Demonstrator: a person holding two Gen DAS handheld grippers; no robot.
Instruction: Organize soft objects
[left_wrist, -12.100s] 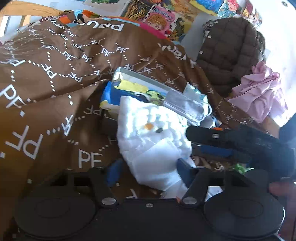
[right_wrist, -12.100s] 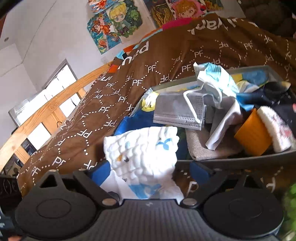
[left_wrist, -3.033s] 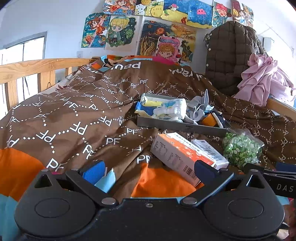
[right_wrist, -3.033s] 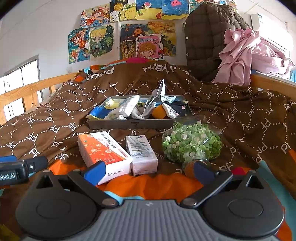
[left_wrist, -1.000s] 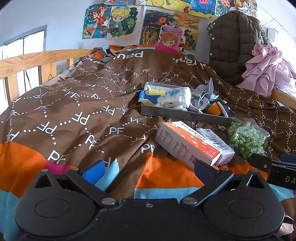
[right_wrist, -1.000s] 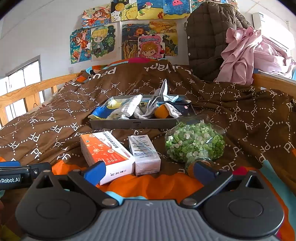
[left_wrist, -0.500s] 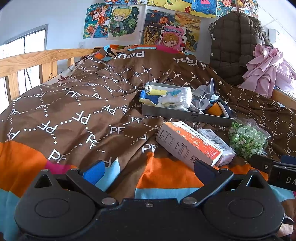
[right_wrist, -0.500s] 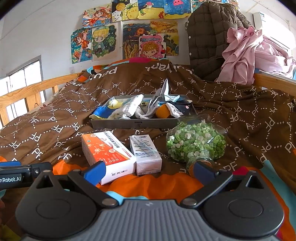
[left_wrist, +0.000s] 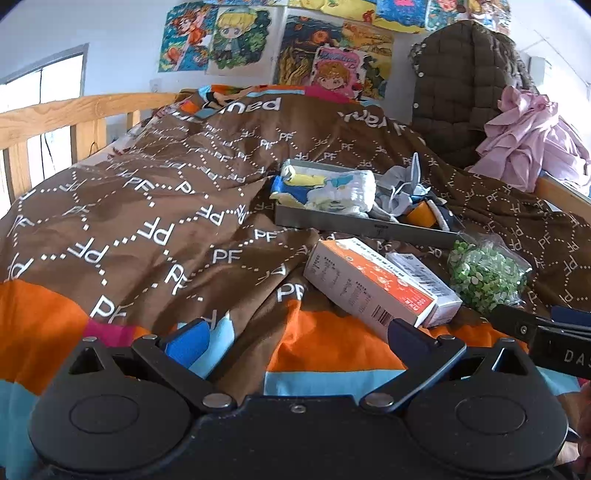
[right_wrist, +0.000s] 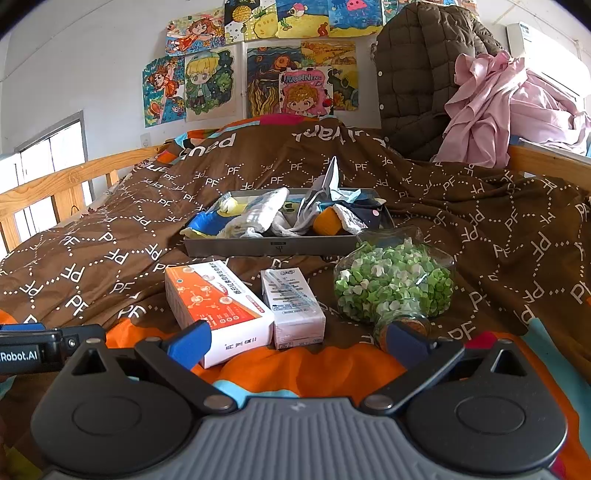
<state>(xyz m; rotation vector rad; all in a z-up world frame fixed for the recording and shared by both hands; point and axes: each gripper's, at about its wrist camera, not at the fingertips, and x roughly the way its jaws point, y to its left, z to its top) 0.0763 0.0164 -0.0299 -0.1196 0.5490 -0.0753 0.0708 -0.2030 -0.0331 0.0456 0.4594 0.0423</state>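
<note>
Left wrist view, reading left to right: the left claw hovers low over the brown bedspread with its jaws spread wide and nothing between them. Farther in sits a grey tray heaped with soft things — a white quilted cloth on top (other fabrics bunched beside it). Nearer lie an orange-and-white box, a smaller white box touching it, then a clear bag of green pieces.

Right wrist view: the right claw is likewise spread and empty, with the same boxes just ahead of it and the tray beyond.
</note>
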